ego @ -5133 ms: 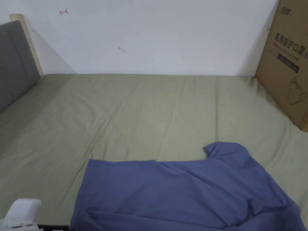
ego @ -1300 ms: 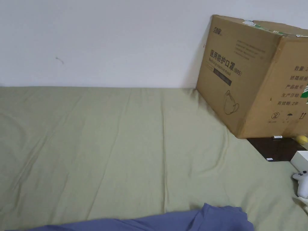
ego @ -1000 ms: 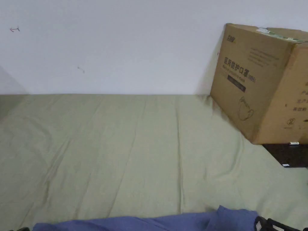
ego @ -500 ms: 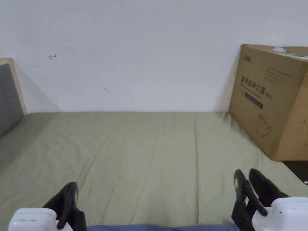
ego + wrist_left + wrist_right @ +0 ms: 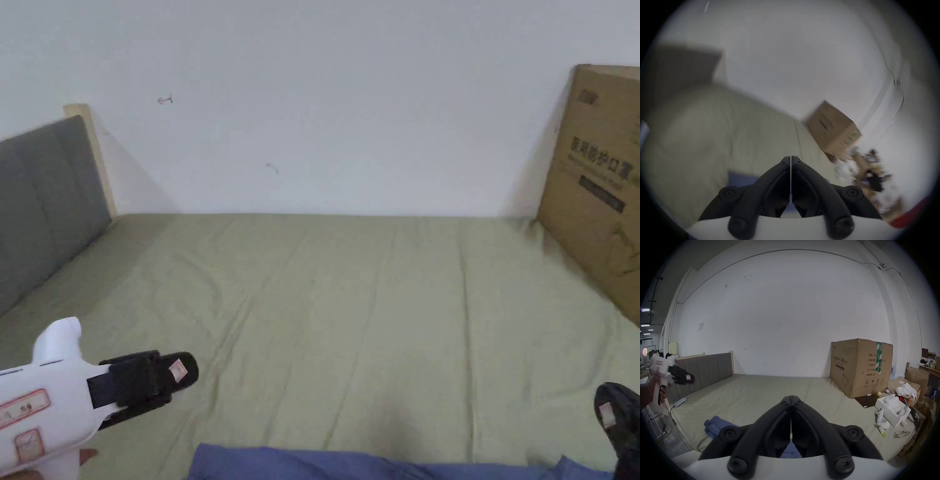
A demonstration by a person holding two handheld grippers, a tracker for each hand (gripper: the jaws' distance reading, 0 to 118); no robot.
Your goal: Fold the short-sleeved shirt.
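Note:
The blue short-sleeved shirt lies on the green bed sheet at the near edge, with just a strip of it at the bottom of the head view. In the right gripper view the shirt lies rumpled below and to the left. My left gripper hangs in the air at lower left, above the sheet, pointing right. In its own blurred view its jaws meet with nothing between them. My right gripper pokes in at the lower right corner, and in its own view it is shut and empty.
A large cardboard box stands on the bed at the far right against the white wall. A grey padded headboard runs along the left. To the right of the bed, a white box and loose clutter sit beside the mattress.
The head camera turned left and the view shifted. The left gripper has swung from pointing ahead to pointing right at lower left. The right gripper has sunk toward the bottom right corner.

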